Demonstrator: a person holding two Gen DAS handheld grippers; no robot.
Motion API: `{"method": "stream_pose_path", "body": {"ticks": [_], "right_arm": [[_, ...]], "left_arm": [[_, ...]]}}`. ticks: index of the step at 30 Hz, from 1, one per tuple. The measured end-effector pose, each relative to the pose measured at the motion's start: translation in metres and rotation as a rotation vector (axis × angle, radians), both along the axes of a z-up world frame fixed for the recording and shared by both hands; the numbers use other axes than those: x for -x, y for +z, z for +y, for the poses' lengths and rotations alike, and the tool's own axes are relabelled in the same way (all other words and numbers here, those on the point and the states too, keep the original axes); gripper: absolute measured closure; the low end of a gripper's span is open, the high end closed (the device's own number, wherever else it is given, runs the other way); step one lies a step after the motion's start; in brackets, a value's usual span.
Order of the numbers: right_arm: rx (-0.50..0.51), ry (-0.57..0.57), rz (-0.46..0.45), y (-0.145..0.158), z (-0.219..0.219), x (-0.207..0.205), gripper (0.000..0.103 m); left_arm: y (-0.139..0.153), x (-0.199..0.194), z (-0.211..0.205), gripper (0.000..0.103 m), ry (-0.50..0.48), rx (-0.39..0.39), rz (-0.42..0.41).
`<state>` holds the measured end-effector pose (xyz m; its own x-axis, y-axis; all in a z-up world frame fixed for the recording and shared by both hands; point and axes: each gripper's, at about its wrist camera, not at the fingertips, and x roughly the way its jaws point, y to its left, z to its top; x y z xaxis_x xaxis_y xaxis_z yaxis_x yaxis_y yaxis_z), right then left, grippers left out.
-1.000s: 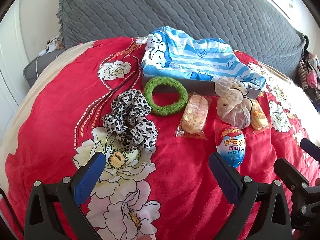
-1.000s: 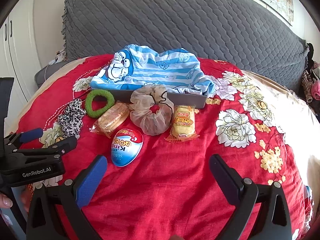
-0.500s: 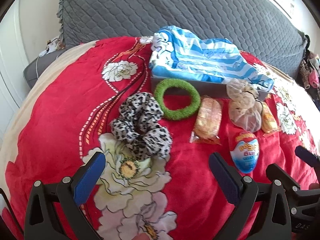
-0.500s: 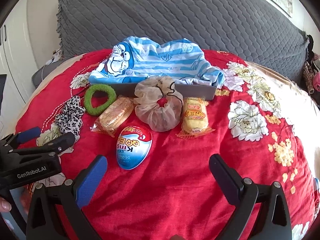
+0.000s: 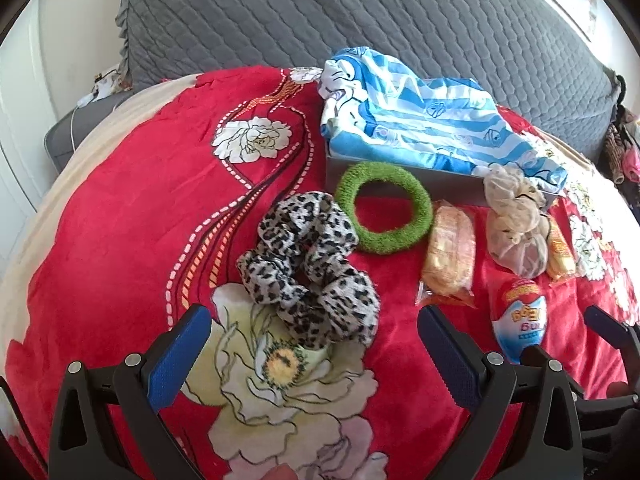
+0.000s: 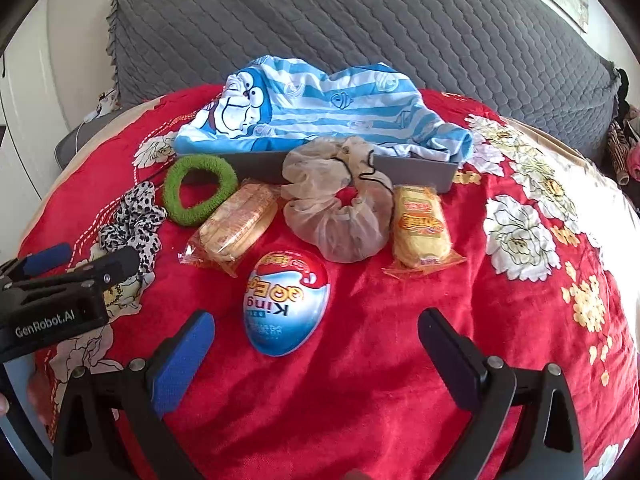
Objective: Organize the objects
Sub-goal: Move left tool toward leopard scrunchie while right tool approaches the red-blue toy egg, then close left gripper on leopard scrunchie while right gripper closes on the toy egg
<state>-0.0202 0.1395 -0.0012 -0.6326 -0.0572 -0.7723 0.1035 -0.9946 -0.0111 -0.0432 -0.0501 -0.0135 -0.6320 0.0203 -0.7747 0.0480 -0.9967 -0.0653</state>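
On the red floral bedspread lie a leopard scrunchie (image 5: 310, 272), a green hair ring (image 5: 384, 208), a beige scrunchie (image 6: 338, 208), two wrapped cakes (image 6: 236, 226) (image 6: 420, 224) and a blue-and-red toy egg (image 6: 286, 302). Behind them a grey box (image 6: 416, 172) holds a blue striped cloth (image 6: 320, 116). My left gripper (image 5: 312, 352) is open and empty, just short of the leopard scrunchie. My right gripper (image 6: 316, 356) is open and empty, with the egg just ahead of its fingers.
A grey quilted headboard (image 6: 340, 28) rises behind the box. The bedspread (image 6: 400, 360) stretches to the right with white flowers. The left gripper's body (image 6: 52, 296) shows at the left edge of the right wrist view.
My left gripper has moved left and closer to the leopard scrunchie. My right gripper has moved forward toward the egg. Both stay open.
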Motion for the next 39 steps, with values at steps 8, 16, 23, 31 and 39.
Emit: {"method": "stream_pose_path", "body": {"ticks": [8, 16, 23, 31, 39], "right_arm": [[-0.003, -0.026, -0.008, -0.010, -0.007, 0.011, 0.000], [0.022, -0.047, -0.018, -0.016, -0.009, 0.021, 0.001], [0.016, -0.049, -0.013, -0.018, -0.011, 0.027, 0.001], [0.024, -0.060, -0.018, -0.019, -0.008, 0.031, 0.001], [0.020, -0.058, -0.026, -0.022, -0.009, 0.033, 0.001]], "left_arm": [[-0.012, 0.012, -0.005, 0.000, -0.009, 0.021, -0.017], [-0.017, 0.020, -0.010, 0.000, -0.004, 0.017, -0.017], [-0.019, 0.022, -0.011, 0.000, -0.010, 0.015, -0.014], [-0.024, 0.026, -0.013, 0.000, -0.016, 0.004, -0.029], [-0.028, 0.027, -0.011, 0.000, -0.032, 0.017, -0.033]]}}
